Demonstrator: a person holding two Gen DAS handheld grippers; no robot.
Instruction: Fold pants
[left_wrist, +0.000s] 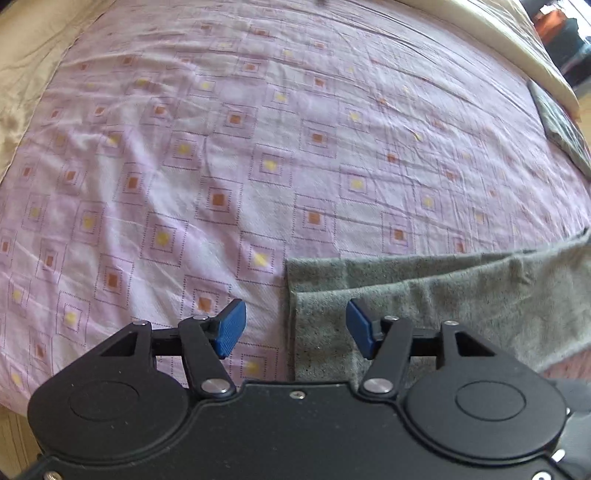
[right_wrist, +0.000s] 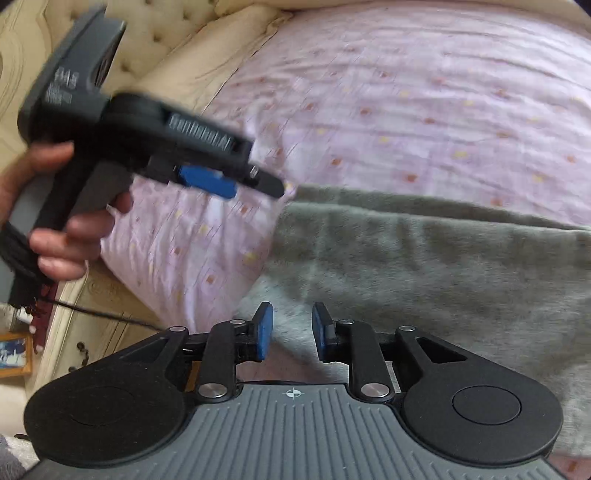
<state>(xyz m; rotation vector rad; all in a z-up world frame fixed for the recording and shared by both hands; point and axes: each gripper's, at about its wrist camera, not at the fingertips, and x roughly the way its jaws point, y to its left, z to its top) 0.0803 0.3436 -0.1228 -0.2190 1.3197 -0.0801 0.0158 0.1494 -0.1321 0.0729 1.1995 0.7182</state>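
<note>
Grey pants (left_wrist: 443, 299) lie flat on the pink patterned bedsheet (left_wrist: 258, 147), with the leg hem edge near my left gripper. My left gripper (left_wrist: 295, 328) is open and empty, hovering over the hem, one blue pad over the sheet and one over the cloth. In the right wrist view the pants (right_wrist: 424, 269) spread across the bed. My right gripper (right_wrist: 292, 332) is open and empty, just above the grey cloth. The left gripper also shows in the right wrist view (right_wrist: 207, 181), blurred, held in a hand above the sheet to the left of the pants.
A dark folded cloth (left_wrist: 561, 125) lies at the far right edge of the bed. A cream tufted headboard (right_wrist: 155, 40) and cream bed frame (right_wrist: 74, 302) stand at the left. A black cable (right_wrist: 110, 317) hangs beside the bed.
</note>
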